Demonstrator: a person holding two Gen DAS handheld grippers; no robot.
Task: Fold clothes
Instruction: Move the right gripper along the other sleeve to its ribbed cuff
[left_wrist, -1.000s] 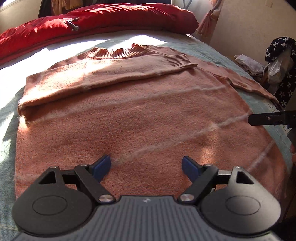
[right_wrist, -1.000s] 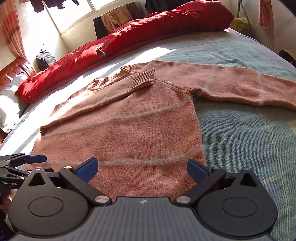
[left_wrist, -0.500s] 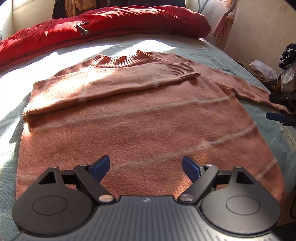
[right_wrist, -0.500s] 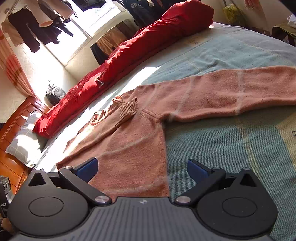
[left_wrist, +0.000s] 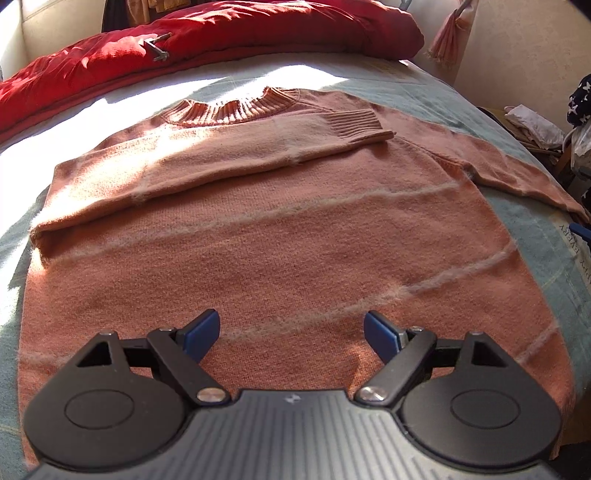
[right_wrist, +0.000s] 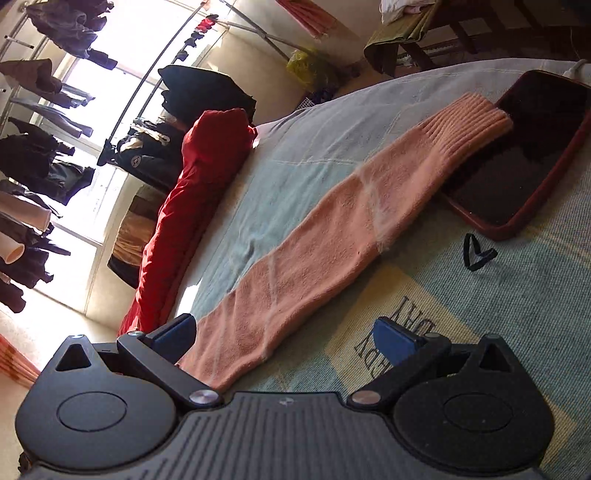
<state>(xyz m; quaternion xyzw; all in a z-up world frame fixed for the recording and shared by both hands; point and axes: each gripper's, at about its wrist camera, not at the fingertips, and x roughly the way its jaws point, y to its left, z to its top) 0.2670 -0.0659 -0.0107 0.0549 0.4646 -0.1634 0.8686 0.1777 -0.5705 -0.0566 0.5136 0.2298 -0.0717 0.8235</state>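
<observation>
A salmon-pink knitted sweater with pale stripes lies flat on the bed, collar at the far end. Its left sleeve is folded across the chest. My left gripper hovers open over the hem with nothing between its blue pads. The other sleeve stretches straight out over the blue-green bedspread, its ribbed cuff resting on a dark tablet. My right gripper is open above the near part of that sleeve, holding nothing. A blue tip of the right gripper shows at the left wrist view's right edge.
A red duvet is bunched along the far side of the bed. A dark tablet in a red case and a small black hair tie lie by the cuff. Clothes hang on a rack by the window. Clutter sits beside the bed.
My right gripper has swung right and rolled, from over the sweater's body to along the outstretched sleeve. The left gripper has drawn back a little, showing more of the sweater.
</observation>
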